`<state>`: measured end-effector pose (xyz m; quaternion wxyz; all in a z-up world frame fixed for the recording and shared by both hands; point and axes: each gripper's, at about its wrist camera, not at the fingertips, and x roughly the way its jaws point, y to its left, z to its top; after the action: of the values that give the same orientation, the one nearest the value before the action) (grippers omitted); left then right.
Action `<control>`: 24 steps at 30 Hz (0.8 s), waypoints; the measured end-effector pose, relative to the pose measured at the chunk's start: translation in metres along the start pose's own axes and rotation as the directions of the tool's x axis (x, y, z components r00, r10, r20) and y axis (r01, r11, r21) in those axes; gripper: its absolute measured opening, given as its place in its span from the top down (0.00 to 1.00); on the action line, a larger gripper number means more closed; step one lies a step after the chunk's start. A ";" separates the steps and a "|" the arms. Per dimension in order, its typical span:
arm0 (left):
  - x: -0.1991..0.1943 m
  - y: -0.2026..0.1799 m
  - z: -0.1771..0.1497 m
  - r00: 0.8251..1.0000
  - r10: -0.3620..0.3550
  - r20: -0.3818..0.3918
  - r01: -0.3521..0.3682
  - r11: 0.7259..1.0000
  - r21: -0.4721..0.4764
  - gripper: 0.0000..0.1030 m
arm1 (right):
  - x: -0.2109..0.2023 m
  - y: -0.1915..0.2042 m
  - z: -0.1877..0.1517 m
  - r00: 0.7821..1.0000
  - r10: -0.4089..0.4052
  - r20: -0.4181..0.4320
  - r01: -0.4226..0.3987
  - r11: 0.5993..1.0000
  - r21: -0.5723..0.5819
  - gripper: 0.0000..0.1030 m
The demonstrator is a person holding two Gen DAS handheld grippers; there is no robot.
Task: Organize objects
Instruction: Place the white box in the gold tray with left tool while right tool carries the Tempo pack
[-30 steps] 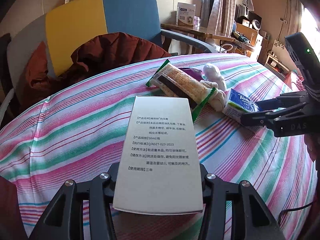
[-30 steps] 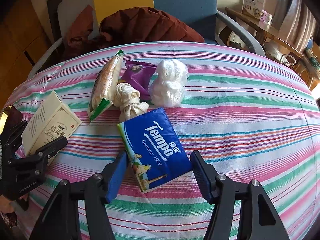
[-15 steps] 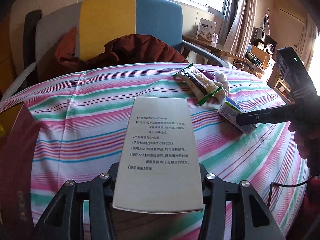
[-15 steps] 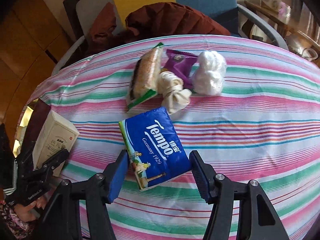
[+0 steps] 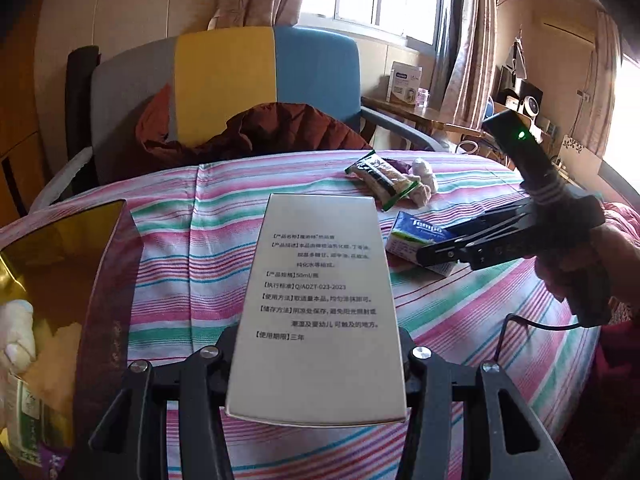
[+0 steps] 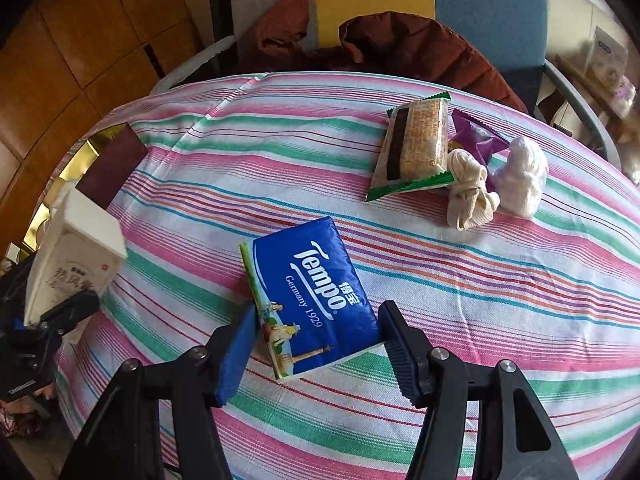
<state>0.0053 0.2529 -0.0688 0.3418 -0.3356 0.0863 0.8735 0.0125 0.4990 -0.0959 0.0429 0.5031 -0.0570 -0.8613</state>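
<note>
My left gripper point(image 5: 320, 354) is shut on a tall white carton point(image 5: 320, 304) with printed text, held above the striped tablecloth; it also shows in the right wrist view point(image 6: 72, 256). My right gripper point(image 6: 316, 340) is shut on a blue Tempo tissue pack point(image 6: 308, 292), which also shows in the left wrist view point(image 5: 420, 240). A dark red box with gold lining point(image 5: 80, 264) sits at the table's left edge, holding several items. A green-edged cracker pack point(image 6: 416, 148), a purple packet point(image 6: 476, 140), a beige knotted cloth point(image 6: 468, 196) and a white wad point(image 6: 520, 176) lie at the far side.
A grey, yellow and blue chair point(image 5: 240, 80) with a brown jacket point(image 5: 260, 132) stands behind the table point(image 6: 520, 300). A wooden side table point(image 5: 420, 112) with a small box is at the back right. Wooden panels point(image 6: 80, 40) are at the left.
My left gripper has carried the white carton leftward to the red box, which has come into view. My right gripper has moved left with the tissue pack, away from the snack pile.
</note>
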 end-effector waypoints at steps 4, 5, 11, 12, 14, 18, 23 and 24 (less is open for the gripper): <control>-0.020 0.031 0.009 0.999 0.028 0.020 -0.026 0.994 -0.109 0.51 | 0.005 0.010 -0.003 0.998 -0.062 0.001 0.062 0.995 -0.075 0.43; -0.024 0.044 0.011 0.999 0.038 0.021 -0.034 0.987 -0.154 0.51 | 0.005 0.012 -0.003 0.998 -0.068 0.004 0.068 0.995 -0.077 0.43; -0.033 0.121 0.019 0.995 0.096 -0.023 -0.098 0.928 -0.359 0.51 | 0.005 0.009 -0.003 0.997 -0.078 -0.001 0.078 0.996 -0.041 0.43; -0.033 0.132 0.020 0.994 0.105 -0.037 -0.111 0.918 -0.380 0.51 | 0.005 0.008 -0.002 0.997 -0.080 -0.006 0.080 0.996 -0.033 0.43; -0.030 0.153 0.019 0.989 0.125 -0.075 -0.145 0.899 -0.413 0.51 | 0.007 0.008 0.000 0.996 -0.083 -0.017 0.083 0.996 -0.017 0.43; -0.024 0.187 0.014 0.979 0.170 -0.116 -0.205 0.864 -0.460 0.51 | 0.008 0.010 0.002 0.994 -0.103 -0.037 0.103 0.995 -0.003 0.43; -0.012 0.219 0.011 0.970 0.160 -0.183 -0.232 0.834 -0.500 0.48 | 0.010 0.013 0.006 0.990 -0.122 -0.065 0.123 0.992 0.012 0.43; -0.012 0.222 0.009 0.970 0.155 -0.185 -0.229 0.833 -0.504 0.48 | 0.011 0.013 0.006 0.990 -0.125 -0.068 0.126 0.992 0.014 0.43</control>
<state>-0.1383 0.0836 -0.0715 0.1415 -0.4641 -0.0973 0.8690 0.0023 0.4848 -0.1004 -0.0142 0.5348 -0.0318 -0.8443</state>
